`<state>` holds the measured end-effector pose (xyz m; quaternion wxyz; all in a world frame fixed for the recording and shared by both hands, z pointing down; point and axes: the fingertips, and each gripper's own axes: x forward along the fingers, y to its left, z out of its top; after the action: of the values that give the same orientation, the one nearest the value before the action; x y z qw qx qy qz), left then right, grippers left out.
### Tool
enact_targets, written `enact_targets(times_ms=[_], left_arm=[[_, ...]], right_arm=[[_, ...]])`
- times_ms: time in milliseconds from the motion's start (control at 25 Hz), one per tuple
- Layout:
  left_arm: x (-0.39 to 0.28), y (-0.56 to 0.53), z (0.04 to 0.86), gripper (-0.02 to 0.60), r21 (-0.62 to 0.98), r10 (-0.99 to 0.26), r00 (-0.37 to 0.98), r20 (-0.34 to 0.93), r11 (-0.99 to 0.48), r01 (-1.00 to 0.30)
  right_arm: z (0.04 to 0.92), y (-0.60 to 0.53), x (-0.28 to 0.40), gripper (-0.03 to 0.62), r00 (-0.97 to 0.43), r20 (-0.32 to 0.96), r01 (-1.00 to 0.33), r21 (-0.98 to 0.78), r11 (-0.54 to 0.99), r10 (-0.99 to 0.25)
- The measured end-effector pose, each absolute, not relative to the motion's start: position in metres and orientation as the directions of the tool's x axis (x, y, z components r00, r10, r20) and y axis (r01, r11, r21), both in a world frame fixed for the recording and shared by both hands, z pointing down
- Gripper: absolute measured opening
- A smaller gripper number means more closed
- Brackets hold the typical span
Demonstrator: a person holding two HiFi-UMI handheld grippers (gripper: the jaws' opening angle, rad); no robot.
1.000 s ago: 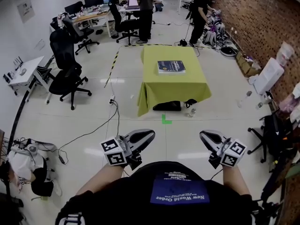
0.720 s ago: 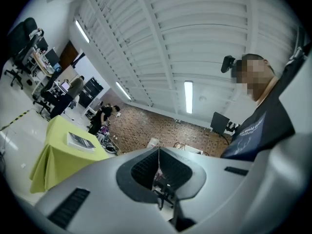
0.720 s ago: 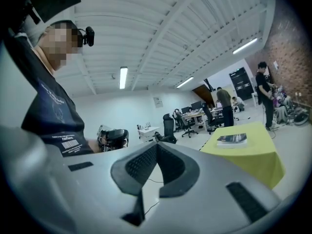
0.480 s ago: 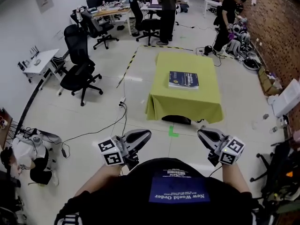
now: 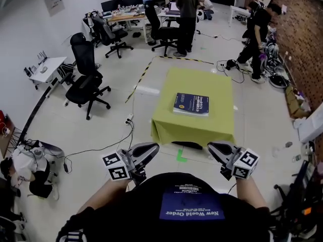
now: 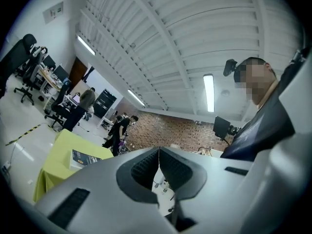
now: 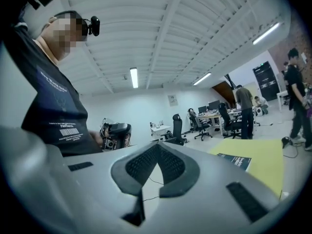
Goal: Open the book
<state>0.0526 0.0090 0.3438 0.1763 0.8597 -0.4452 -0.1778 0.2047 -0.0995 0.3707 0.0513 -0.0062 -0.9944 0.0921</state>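
Note:
A dark blue book (image 5: 191,104) lies closed and flat on a small table under a yellow-green cloth (image 5: 194,127), in the middle of the floor ahead of me. Both grippers are held low in front of my body, well short of the table and touching nothing. In the head view the left gripper (image 5: 153,146) and the right gripper (image 5: 212,147) both point toward the table. The left gripper (image 6: 159,149) is shut and empty, with the book (image 6: 84,157) far off to its left. The right gripper (image 7: 158,145) is shut and empty too, and the book (image 7: 234,161) shows to its right.
Black office chairs (image 5: 87,79) and a white desk (image 5: 46,67) stand at the left. People stand at the far desks (image 5: 186,14) and by the brick wall (image 5: 257,34). Cables (image 5: 101,145) cross the floor, a green tape mark (image 5: 180,157) lies before the table, and a person crouches at lower left (image 5: 22,170).
The table and book have drawn nearer and sit lower in the head view as I walk toward them. Both grippers keep their place before my body, shut.

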Motion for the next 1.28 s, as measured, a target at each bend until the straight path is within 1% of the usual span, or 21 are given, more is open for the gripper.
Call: enact_targets(times_ms=[280, 400, 520, 760, 880, 1040, 1160, 1280], left_arm=[[0.025, -0.073, 0.357, 0.011, 0.47, -0.756, 0.631, -0.175, -0.627, -0.621], [-0.003, -0.117, 0.358, 0.011, 0.464, -0.709, 0.676, -0.198, -0.676, -0.573], [-0.036, -0.161, 0.359, 0.011, 0.466, -0.663, 0.723, -0.193, -0.711, -0.527], [-0.088, -0.224, 0.358, 0.011, 0.43, -0.565, 0.809, -0.161, -0.778, -0.458], [-0.099, -0.252, 0.364, 0.011, 0.442, -0.542, 0.824, -0.163, -0.787, -0.43], [-0.091, -0.28, 0.374, 0.011, 0.475, -0.542, 0.825, -0.16, -0.775, -0.417], [-0.079, -0.303, 0.383, 0.011, 0.489, -0.566, 0.814, -0.127, -0.75, -0.445], [-0.067, -0.327, 0.387, 0.011, 0.493, -0.618, 0.781, -0.088, -0.708, -0.505]], right_arm=[[0.387, -0.158, 0.179, -0.014, -0.988, 0.142, -0.093, -0.178, 0.98, -0.068], [0.384, -0.192, 0.159, -0.014, -0.978, 0.155, -0.164, -0.154, 0.974, -0.14], [0.384, -0.226, 0.134, -0.014, -0.961, 0.165, -0.249, -0.163, 0.955, -0.223], [0.39, -0.267, 0.08, -0.014, -0.932, 0.195, -0.339, -0.173, 0.925, -0.305], [0.4, -0.283, 0.061, -0.014, -0.927, 0.226, -0.341, -0.178, 0.923, -0.299], [0.419, -0.306, 0.061, -0.014, -0.921, 0.289, -0.322, -0.189, 0.928, -0.261], [0.435, -0.333, 0.069, -0.014, -0.918, 0.332, -0.283, -0.169, 0.944, -0.216], [0.455, -0.364, 0.075, -0.014, -0.912, 0.386, -0.197, -0.114, 0.974, -0.139]])
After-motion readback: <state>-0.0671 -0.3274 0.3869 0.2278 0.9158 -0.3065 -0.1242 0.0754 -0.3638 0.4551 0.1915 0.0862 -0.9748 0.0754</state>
